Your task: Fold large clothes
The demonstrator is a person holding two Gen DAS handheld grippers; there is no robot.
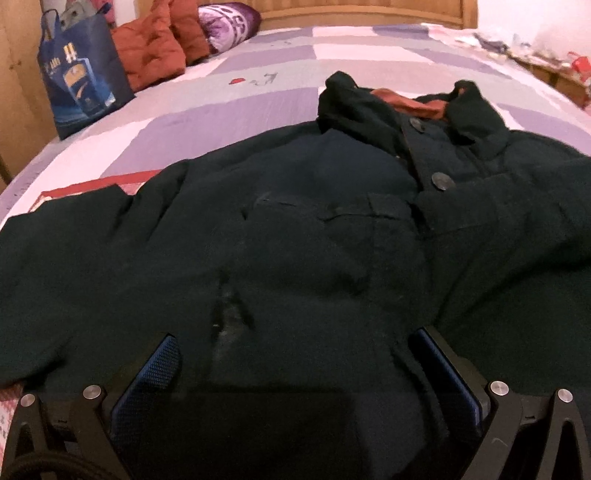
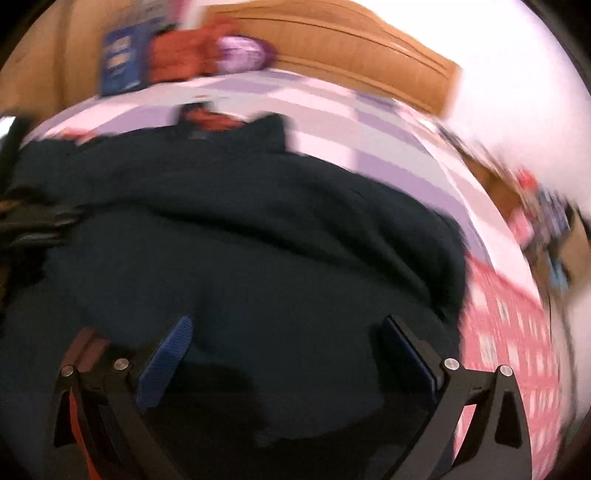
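Observation:
A large dark green jacket [image 1: 303,236] with round buttons and an orange inner collar lies spread front-up on the bed, its collar at the far end. My left gripper [image 1: 295,339] is open just above the jacket's lower front, with blue pads wide apart and nothing between them. My right gripper [image 2: 288,332] is also open, over the jacket's [image 2: 240,229] lower right part, near its right edge. The right wrist view is blurred by motion.
The bed has a purple and white patchwork sheet [image 1: 258,92] and a wooden headboard [image 1: 354,11]. A blue bag [image 1: 81,74], orange padded clothes [image 1: 155,48] and a purple cushion [image 1: 227,22] sit at the far left. A pink checked cover [image 2: 509,350] lies to the jacket's right.

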